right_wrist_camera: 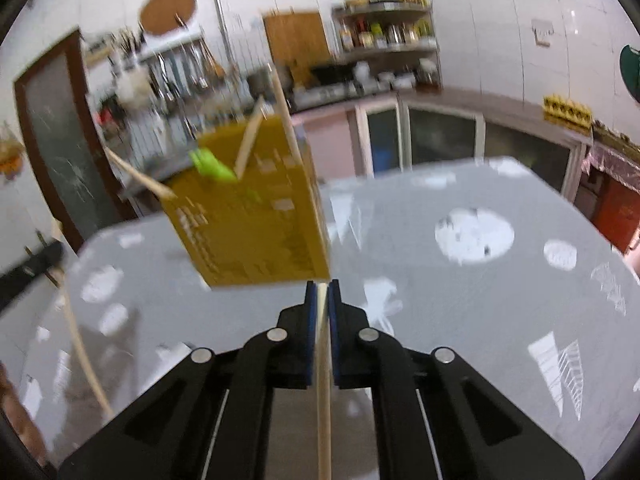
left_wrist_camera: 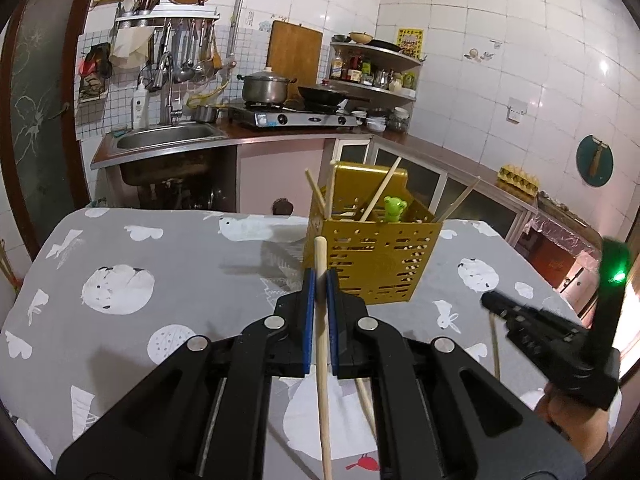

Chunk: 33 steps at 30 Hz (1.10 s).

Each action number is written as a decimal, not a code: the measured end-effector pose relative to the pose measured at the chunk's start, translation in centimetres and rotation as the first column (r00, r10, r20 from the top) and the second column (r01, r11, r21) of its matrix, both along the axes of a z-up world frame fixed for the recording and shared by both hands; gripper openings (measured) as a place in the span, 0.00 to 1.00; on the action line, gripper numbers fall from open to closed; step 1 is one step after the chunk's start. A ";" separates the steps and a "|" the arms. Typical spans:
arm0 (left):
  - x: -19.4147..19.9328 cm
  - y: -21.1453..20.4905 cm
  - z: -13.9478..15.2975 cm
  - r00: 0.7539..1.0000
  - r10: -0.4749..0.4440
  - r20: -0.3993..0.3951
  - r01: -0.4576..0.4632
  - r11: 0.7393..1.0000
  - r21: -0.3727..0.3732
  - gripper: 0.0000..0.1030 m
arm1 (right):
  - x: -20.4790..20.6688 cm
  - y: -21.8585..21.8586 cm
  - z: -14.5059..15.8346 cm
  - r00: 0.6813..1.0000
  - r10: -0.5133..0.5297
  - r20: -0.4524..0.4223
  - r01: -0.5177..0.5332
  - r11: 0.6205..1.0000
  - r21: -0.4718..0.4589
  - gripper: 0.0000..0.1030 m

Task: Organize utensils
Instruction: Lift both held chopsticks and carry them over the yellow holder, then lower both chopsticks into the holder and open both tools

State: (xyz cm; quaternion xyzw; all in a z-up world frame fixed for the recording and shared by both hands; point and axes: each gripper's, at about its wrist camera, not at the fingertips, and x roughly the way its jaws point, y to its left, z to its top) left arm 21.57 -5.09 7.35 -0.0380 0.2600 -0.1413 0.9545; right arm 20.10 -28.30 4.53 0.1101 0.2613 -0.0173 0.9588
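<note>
Chopsticks of pale wood are sitting clamped in both grippers: one (left_wrist_camera: 322, 344) in the left gripper (left_wrist_camera: 321, 280), another (right_wrist_camera: 322, 360) in the right gripper (right_wrist_camera: 322, 290), both just before the perforated golden plastic utensil holder (left_wrist_camera: 372, 260), standing on the grey patterned tablecloth (left_wrist_camera: 160, 264) and holding more chopsticks.

Utensil holder (left_wrist_camera: 372, 256) stands on the cloth-covered table (left_wrist_camera: 160, 264), right of centre, toward the far edge. Several chopsticks (left_wrist_camera: 382, 190) and a frog-topped utensil (left_wrist_camera: 394, 208) stand in it, leaning. Left gripper (left_wrist_camera: 320, 280) near the holder's near side, a chopstick (left_wrist_camera: 322, 360) between its pads. Right gripper (left_wrist_camera: 486, 300) at the table's right. Behind the table: sink (left_wrist_camera: 164, 138) far left, stove (left_wrist_camera: 296, 118) with pot (left_wrist_camera: 266, 86) right of it, corner shelf (left_wrist_camera: 376, 60) further right.
</note>
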 end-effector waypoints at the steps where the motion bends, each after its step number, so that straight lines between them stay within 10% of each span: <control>1: -0.1 -0.1 0.1 1.000 -0.002 0.004 0.002 1.000 0.001 0.05 | -0.4 0.0 0.6 0.999 0.007 0.035 -0.007 1.000 0.007 0.06; 33: 0.8 -1.2 4.3 0.992 -0.015 0.122 0.015 1.000 -0.001 0.05 | -1.5 -0.8 9.0 0.898 0.006 0.439 -0.007 1.000 0.001 0.06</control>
